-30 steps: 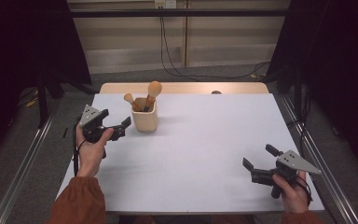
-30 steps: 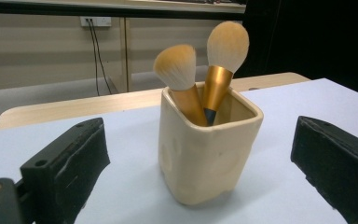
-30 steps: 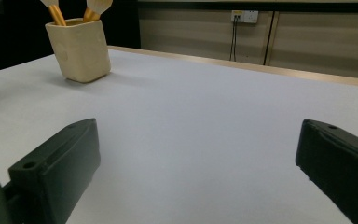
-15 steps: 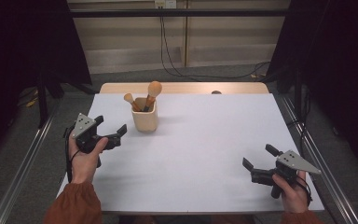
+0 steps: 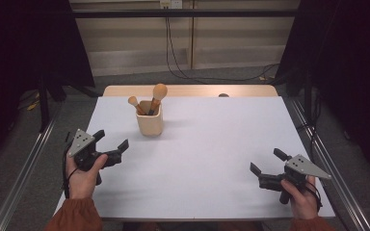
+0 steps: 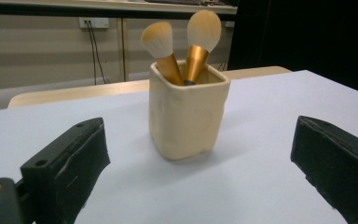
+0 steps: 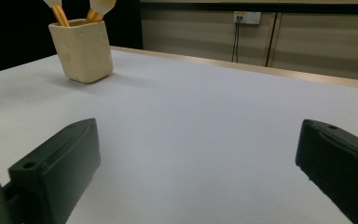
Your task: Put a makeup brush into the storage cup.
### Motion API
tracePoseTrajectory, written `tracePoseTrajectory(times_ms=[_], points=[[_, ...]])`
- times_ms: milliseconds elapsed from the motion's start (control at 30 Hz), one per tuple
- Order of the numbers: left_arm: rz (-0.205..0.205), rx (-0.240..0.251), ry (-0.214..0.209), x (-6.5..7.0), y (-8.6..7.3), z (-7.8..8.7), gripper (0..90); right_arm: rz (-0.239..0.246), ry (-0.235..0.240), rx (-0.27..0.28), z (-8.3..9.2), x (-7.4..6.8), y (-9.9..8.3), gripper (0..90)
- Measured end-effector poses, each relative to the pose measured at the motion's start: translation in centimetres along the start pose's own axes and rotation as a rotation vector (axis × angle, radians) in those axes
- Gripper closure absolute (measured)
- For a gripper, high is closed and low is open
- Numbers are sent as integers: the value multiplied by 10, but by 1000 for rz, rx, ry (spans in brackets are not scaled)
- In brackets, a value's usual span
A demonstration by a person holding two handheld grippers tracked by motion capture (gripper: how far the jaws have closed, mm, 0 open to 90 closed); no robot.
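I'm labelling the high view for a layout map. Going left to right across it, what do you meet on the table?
left gripper → cream cup holding two makeup brushes → right gripper

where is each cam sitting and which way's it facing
High view: above the person's side, looking forward and down on the table; both forearms, left gripper, right gripper.
Left gripper view: along its open jaws at the holder with two brushes.
Right gripper view: low across the table, open jaws, holder far left.
Shared: the holder.
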State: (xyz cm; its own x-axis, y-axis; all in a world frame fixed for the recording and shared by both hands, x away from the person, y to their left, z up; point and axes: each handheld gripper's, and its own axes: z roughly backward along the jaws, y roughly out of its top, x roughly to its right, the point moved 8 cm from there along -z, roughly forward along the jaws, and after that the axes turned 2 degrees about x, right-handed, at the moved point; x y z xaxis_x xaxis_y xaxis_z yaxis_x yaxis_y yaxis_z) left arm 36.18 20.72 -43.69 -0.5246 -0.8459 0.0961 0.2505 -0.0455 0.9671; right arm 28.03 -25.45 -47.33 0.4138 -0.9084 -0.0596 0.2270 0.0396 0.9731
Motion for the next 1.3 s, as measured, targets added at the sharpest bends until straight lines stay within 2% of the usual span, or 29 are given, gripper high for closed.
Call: tracePoseTrajectory(times_ms=[267,367,667,733,833,900,1033,1167,1300], points=[[-3,-5,-11,8,-7,14,37,3,4,-2,-1,-1,0,0],[-7,-25,-32,14,-11,19,38,-1,3,0,-1,-1,0,0],[-22,-23,-17,18,-21,32,36,2,1,-2,-1,-1,0,0],[-25,-31,-25,19,-24,34,36,2,1,-2,-1,-1,0,0],[-8,-43,-23,19,-29,38,36,5,1,-2,-1,0,0,0],[-17,-51,-24,19,-33,41,36,3,2,-1,-1,0,0,0],[-19,-37,-19,21,-32,45,36,3,4,-2,-2,-1,1,0],[-29,-45,-23,22,-34,50,36,-4,8,-2,-3,-2,1,0],[-33,-30,-9,21,-32,54,37,-3,7,-2,-3,-1,1,0]])
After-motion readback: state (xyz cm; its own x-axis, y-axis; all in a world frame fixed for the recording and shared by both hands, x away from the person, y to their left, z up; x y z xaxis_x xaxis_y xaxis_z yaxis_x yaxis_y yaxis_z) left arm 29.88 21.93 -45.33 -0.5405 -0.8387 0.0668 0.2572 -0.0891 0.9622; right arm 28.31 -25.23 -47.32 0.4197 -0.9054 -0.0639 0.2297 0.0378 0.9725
